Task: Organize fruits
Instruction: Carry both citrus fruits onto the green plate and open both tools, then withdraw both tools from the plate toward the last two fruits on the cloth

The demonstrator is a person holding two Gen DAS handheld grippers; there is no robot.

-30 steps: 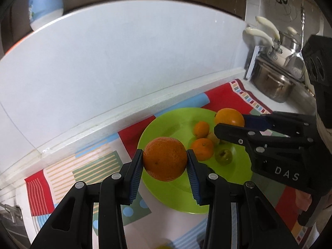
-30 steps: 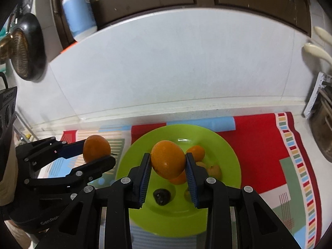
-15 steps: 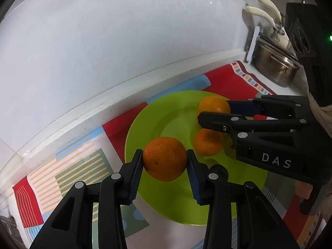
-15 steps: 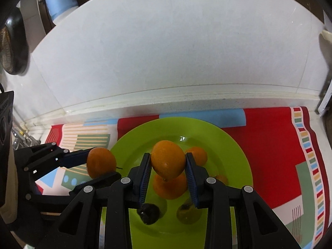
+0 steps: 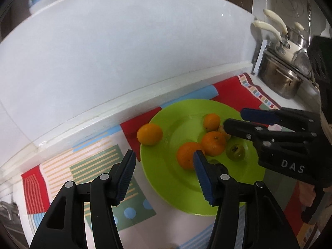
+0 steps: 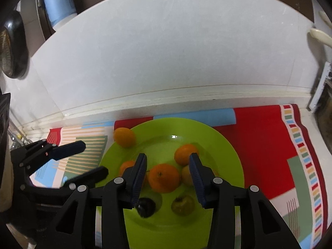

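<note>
A green plate (image 5: 166, 172) (image 6: 228, 151) lies on a patterned cloth and holds several oranges, a green fruit (image 5: 235, 152) (image 6: 183, 204) and a dark fruit (image 6: 146, 206). One orange (image 5: 149, 134) (image 6: 124, 137) sits at the plate's far left rim. Another orange (image 5: 187, 155) lies on the plate. A further orange (image 6: 164, 178) lies in the middle. My left gripper (image 5: 164, 171) is open and empty above the plate's left edge. My right gripper (image 6: 168, 175) is open and empty above the middle of the plate; it also shows in the left wrist view (image 5: 234, 118).
The patterned cloth (image 6: 276, 137) covers the counter below a white backsplash (image 6: 166, 62). Steel pots (image 5: 280, 78) with cream handles stand at the right. A blue bottle (image 6: 59, 4) stands on the ledge at the upper left.
Both grippers have opened and let go of their oranges. The fruits now lie on the plate, one at its far left rim.
</note>
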